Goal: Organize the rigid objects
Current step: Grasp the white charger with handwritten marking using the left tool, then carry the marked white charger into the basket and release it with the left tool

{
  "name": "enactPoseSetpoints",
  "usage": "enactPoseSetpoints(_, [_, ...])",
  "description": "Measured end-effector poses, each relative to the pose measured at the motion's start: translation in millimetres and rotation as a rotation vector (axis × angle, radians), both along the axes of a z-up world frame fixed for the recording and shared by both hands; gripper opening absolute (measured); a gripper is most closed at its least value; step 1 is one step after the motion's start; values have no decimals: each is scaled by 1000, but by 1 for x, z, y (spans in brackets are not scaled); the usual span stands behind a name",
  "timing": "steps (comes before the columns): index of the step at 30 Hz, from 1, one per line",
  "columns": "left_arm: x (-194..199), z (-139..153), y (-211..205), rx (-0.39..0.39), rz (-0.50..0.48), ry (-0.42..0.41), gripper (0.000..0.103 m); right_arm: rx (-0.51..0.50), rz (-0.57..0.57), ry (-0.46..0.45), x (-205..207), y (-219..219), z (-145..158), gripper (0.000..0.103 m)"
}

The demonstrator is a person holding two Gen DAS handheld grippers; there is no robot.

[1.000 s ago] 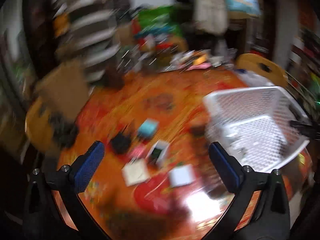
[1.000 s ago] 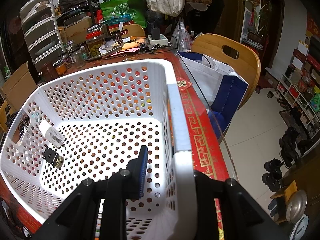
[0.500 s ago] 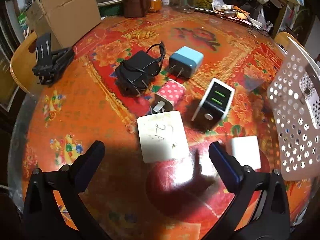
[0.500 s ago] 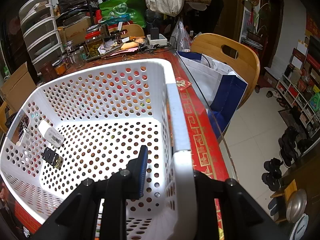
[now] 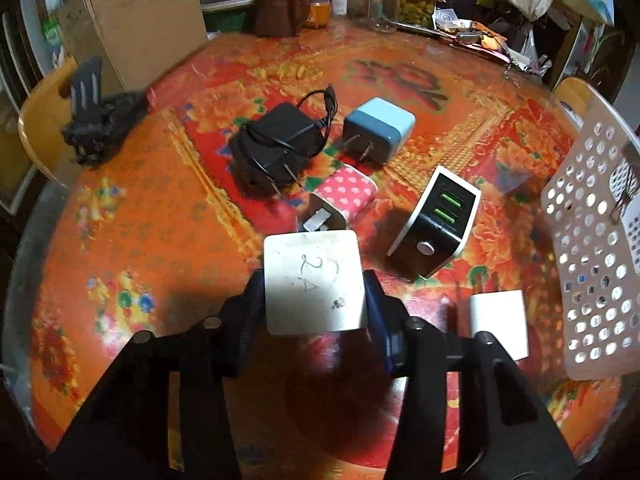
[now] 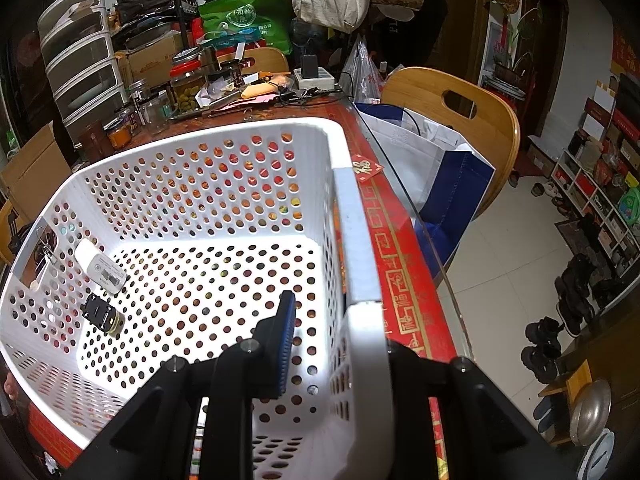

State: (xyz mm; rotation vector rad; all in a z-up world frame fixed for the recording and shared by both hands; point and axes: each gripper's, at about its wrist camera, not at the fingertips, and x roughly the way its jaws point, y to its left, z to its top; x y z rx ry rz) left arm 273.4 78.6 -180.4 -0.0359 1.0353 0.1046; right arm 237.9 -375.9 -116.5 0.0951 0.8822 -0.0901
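White charger (image 5: 314, 280) marked "2A", clamped between pads of left gripper (image 5: 316, 304), low over red worktop (image 5: 152, 216). Just beyond charger: pink dotted plug (image 5: 347, 196); farther beyond, black adapter (image 5: 274, 148) with wound cord and blue plug (image 5: 378, 128). Right of charger: black-and-white USB hub (image 5: 436, 224), small white cube (image 5: 498, 320), then basket (image 5: 592, 248) wall. Right gripper (image 6: 332, 344) closed on basket (image 6: 360, 248) rim, one finger inside, one outside. Inside basket, by far wall from that grip: white adapter (image 6: 100, 266) and small black part (image 6: 100, 314).
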Motion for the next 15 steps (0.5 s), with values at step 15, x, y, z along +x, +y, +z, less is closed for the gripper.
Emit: enactPoseSetpoints(15, [-44, 26, -23, 211, 52, -182, 43, -12, 1, 6, 2, 3, 1, 22])
